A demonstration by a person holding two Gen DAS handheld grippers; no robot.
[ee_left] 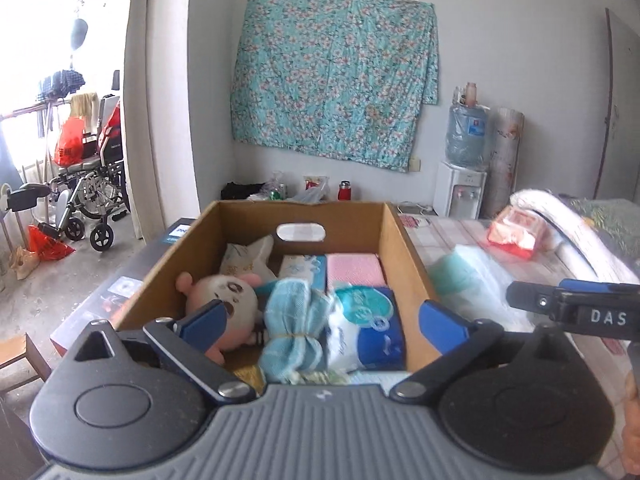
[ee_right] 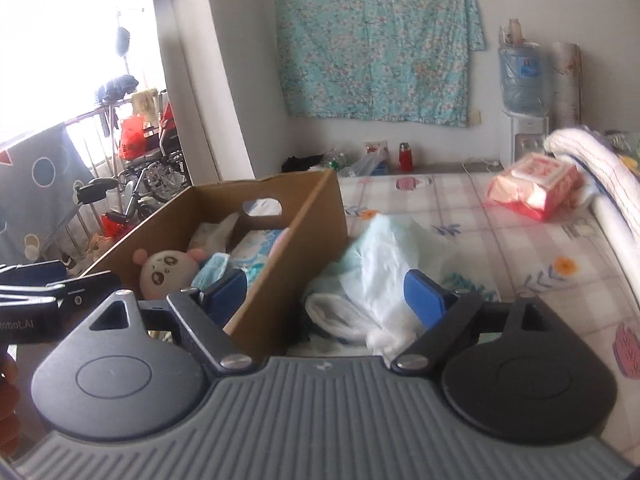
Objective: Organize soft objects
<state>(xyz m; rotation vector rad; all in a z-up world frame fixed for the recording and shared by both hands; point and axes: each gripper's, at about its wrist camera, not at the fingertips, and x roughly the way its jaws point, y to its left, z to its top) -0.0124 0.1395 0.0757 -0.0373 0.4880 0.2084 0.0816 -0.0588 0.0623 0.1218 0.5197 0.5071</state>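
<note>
A cardboard box (ee_left: 404,248) stands on the bed's left edge. Inside lie a pink-and-white plush toy (ee_left: 224,300), a light blue towel bundle (ee_left: 292,320) tied with a band, a blue-and-white tissue pack (ee_left: 368,320), a pink pack (ee_left: 352,270) and a white soft toy (ee_left: 248,260). My left gripper (ee_left: 324,320) hovers open over the box's near end, its pads clear of the towel and pack below. My right gripper (ee_right: 326,294) is open, straddling the box's right wall (ee_right: 304,240). A pale plastic bag of soft things (ee_right: 384,264) lies beside that wall on the bed.
A red-and-white wrapped pack (ee_right: 536,184) lies farther back on the checked bed sheet (ee_right: 520,248), next to a rolled white quilt (ee_right: 592,160). A wheelchair (ee_left: 92,184) and a drying rack stand left. A water dispenser (ee_left: 460,188) is against the back wall.
</note>
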